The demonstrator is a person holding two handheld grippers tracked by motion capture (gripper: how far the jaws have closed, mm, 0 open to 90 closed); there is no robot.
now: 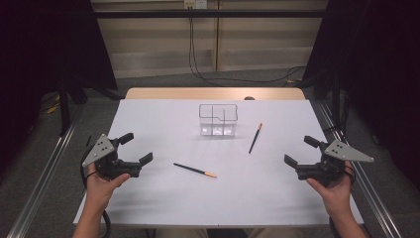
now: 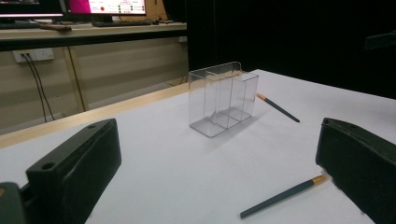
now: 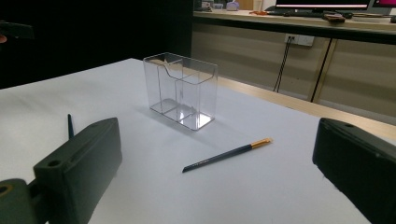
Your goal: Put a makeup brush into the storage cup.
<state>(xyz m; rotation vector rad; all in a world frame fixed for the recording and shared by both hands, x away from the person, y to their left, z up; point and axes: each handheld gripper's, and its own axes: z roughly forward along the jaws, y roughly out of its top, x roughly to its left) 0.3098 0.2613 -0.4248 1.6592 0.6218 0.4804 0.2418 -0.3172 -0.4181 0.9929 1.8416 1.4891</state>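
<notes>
A: High view first. Where's the stuff?

B: White matte table (image 1: 163,198), flat sheet w/ a wood strip at 12. Clear plastic organizer (image 1: 218,120), boxy w/ thin dividers, stands upright at approx 12 from table centre. Near pencil (image 1: 194,170), slim dark shaft w/ orange-gold tip, lies flat near centre. Far pencil (image 1: 255,138), same make, lies at 2 from it, just right of the organizer, not touching it.

A: Grippers?

B: Left gripper (image 1: 133,148) at 9, right gripper (image 1: 301,150) at 3, each in a hand. Both black, blocky, w/ grey triangular plate on top. Jaws wide apart on both, nothing btwn them.

A: Left gripper view?

B: Two chunky matte black jaws spread wide, bare table btwn. Organizer (image 2: 223,98) at 12, glossy, see-through. Near pencil (image 2: 283,195) at 5, by the right-hand jaw; far pencil (image 2: 278,108) at 1.

A: Right gripper view?

B: Same wide jaws, holding nothing. Organizer (image 3: 181,90) at 11, far pencil (image 3: 228,155) near centre, near pencil (image 3: 70,126) at 9, partly hidden behind the jaw there.
</notes>
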